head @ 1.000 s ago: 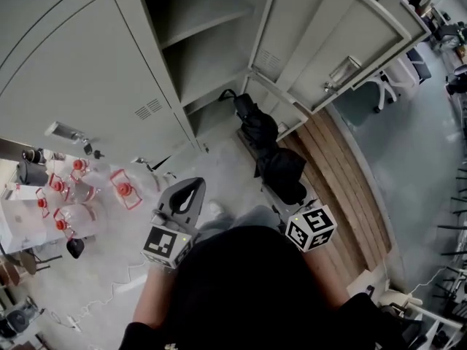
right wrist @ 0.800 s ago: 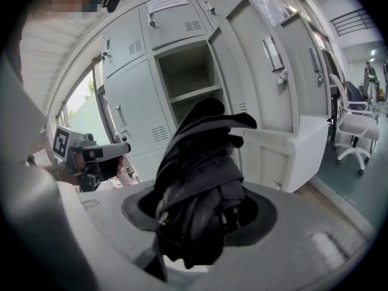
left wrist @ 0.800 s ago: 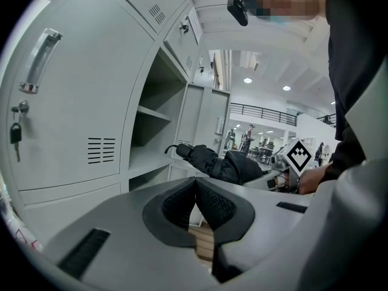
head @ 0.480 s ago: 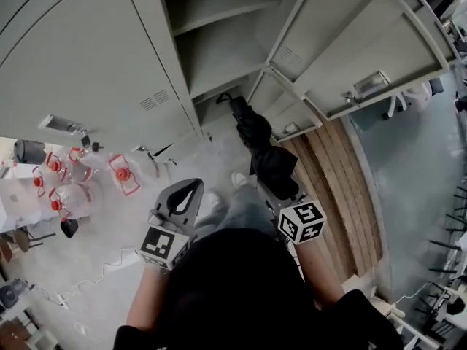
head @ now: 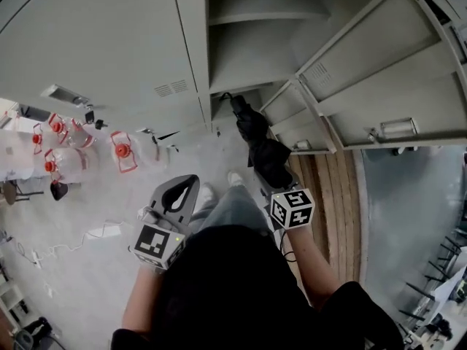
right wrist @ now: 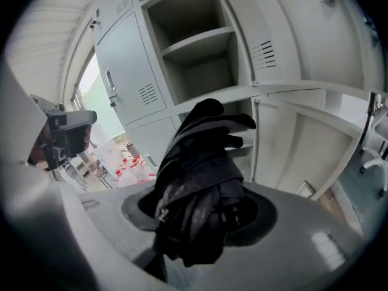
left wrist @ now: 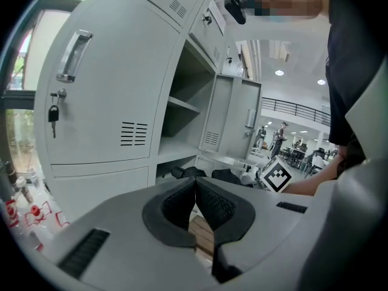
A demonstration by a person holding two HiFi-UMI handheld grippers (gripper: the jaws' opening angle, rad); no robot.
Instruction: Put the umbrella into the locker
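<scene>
Grey metal lockers [head: 146, 42] stand over a pale floor [head: 109, 217], one with its door [head: 379, 71] swung open beside a strip of wooden boards [head: 332, 195]. The right gripper [right wrist: 200, 217] has its fingers [right wrist: 262, 214] clamped on a folded black umbrella [head: 264, 152], whose far end reaches the mouth of that locker's lowest compartment. The left gripper [left wrist: 195, 205] hangs over the floor, fingers [left wrist: 218, 208] pressed together on nothing. Red-capped water jugs [head: 58, 159] sit off to the left.

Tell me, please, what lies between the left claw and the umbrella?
In the head view, the person's leg and pale shoes stand between the left claw and the umbrella.
</scene>
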